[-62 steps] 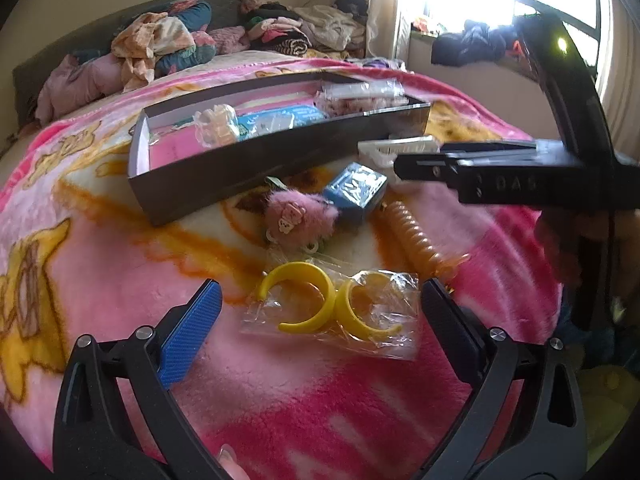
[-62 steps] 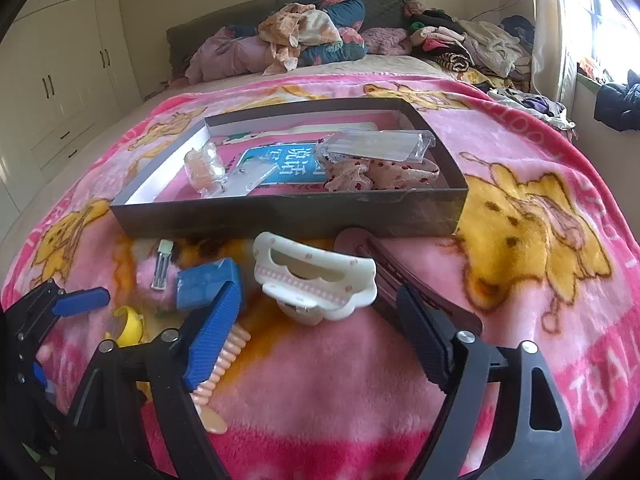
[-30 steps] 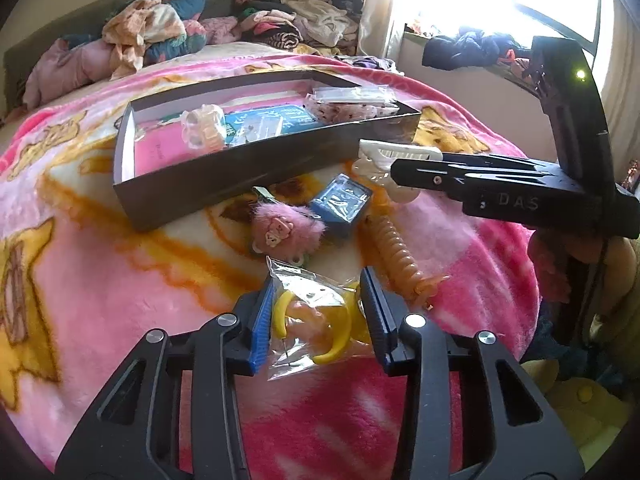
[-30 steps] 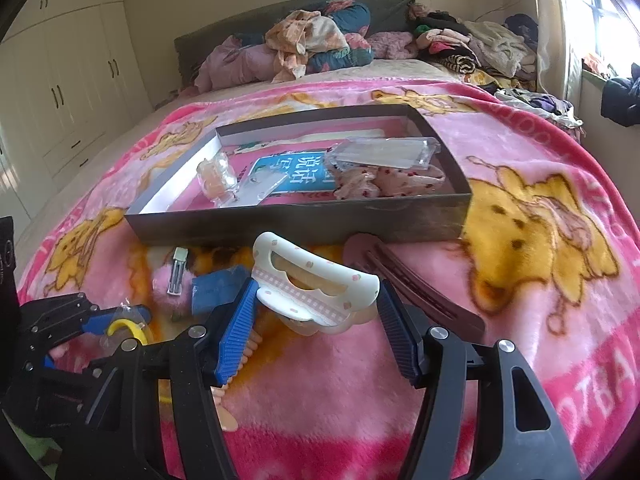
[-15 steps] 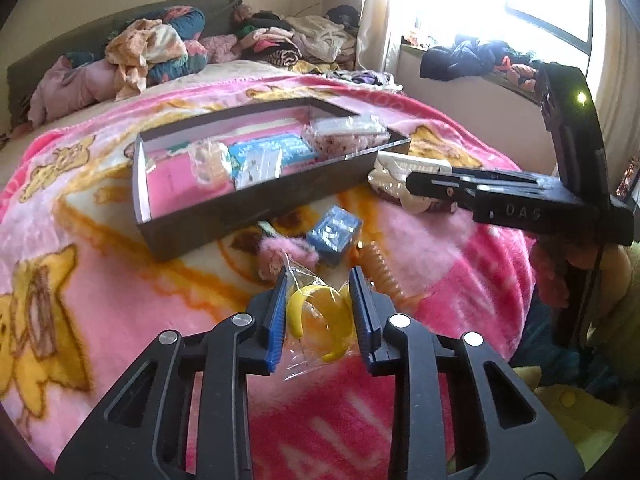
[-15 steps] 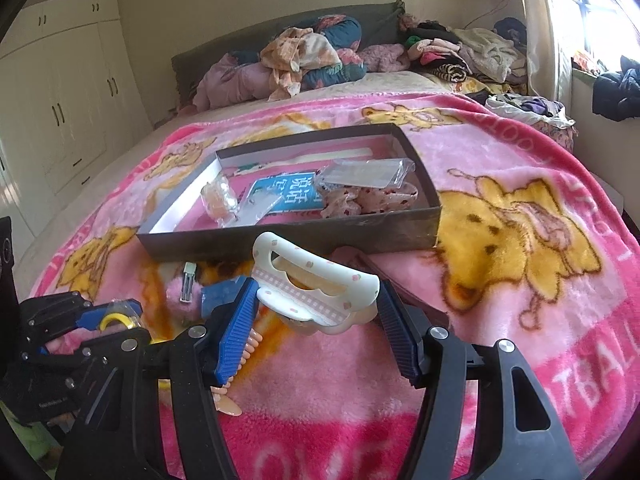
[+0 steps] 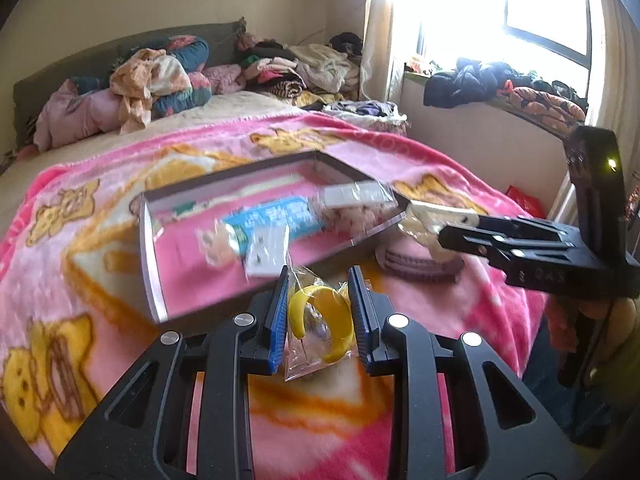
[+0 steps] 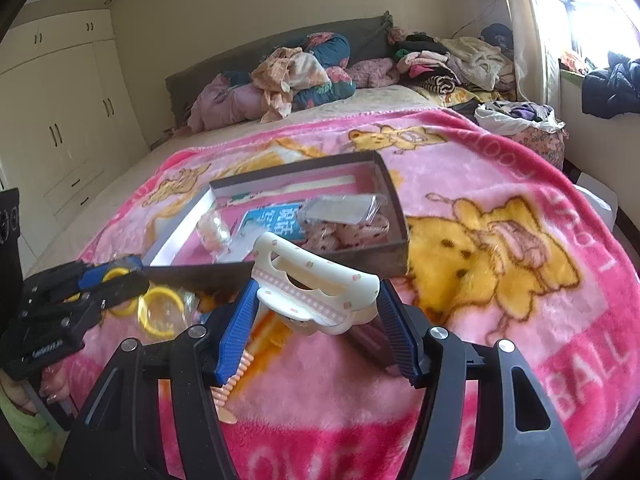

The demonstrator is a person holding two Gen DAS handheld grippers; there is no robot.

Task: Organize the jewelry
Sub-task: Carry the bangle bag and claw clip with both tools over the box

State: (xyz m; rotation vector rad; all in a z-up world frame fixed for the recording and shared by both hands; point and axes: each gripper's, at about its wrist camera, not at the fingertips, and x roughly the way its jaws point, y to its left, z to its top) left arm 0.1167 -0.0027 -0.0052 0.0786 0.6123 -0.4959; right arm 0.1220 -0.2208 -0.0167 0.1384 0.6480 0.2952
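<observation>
My left gripper [image 7: 320, 292] is shut on a clear bag of yellow bangles [image 7: 320, 320], held in the air just in front of the dark open box [image 7: 152, 264] on the pink blanket. In the right wrist view, that bag [image 8: 160, 312] hangs from the left gripper [image 8: 112, 276] at the lower left. My right gripper [image 8: 316, 300] is shut on a white hair claw clip [image 8: 316, 280], lifted near the box's front right corner [image 8: 394, 208]. From the left wrist view, the clip [image 7: 424, 216] sticks out of the right gripper [image 7: 452, 232].
The box holds a blue card [image 8: 276, 216], a clear packet [image 8: 340, 208] and small bagged pieces. A peach spiral hair tie [image 8: 236, 368] and a dark pink case [image 7: 416, 268] lie on the blanket. Clothes pile at the headboard [image 8: 296, 72]; the window sill [image 7: 500, 92] is at the right.
The left jaws closed in on the bag of bangles and lifted it off the blanket toward the box. The right gripper rose with the clip still held.
</observation>
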